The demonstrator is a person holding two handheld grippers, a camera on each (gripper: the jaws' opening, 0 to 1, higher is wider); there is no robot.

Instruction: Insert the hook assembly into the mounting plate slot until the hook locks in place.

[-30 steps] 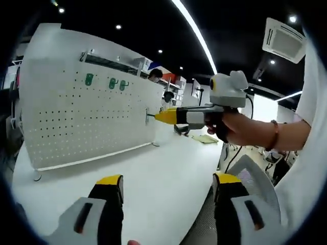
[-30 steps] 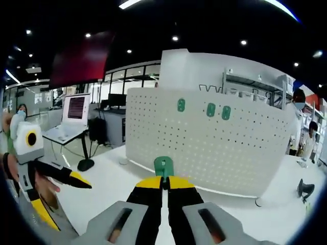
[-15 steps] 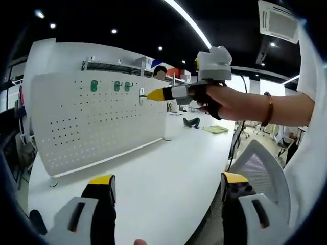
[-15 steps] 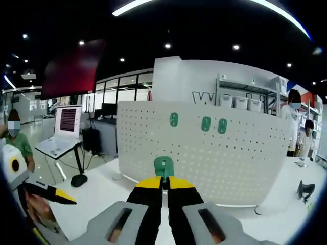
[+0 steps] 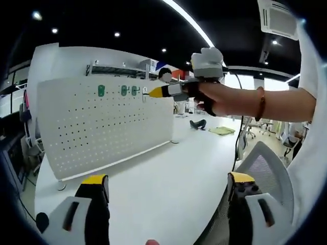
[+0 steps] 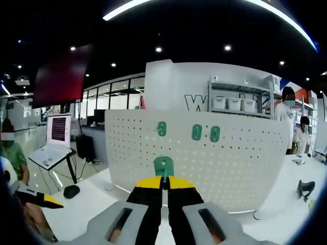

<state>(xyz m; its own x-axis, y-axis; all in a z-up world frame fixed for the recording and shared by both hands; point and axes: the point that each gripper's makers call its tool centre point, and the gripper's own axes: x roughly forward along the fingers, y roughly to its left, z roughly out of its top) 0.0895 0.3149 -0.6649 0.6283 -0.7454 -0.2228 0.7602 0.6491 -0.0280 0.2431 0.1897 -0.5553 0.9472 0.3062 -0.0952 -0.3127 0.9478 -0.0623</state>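
While my right gripper point(image 6: 163, 185) pinches the small green plastic hook point(image 6: 163, 167) between its yellow-tipped jaws, I hold it up facing the white perforated mounting plate point(image 6: 204, 158) standing upright on the white desk point(image 5: 168, 173). Three green hooks point(image 6: 194, 132) already hang in a row near the plate's top edge. In the left gripper view my right gripper's tip sits just beside that row, at the plate's upper part. My left gripper point(image 5: 166, 191) hangs low over the desk, jaws spread wide and holding nothing.
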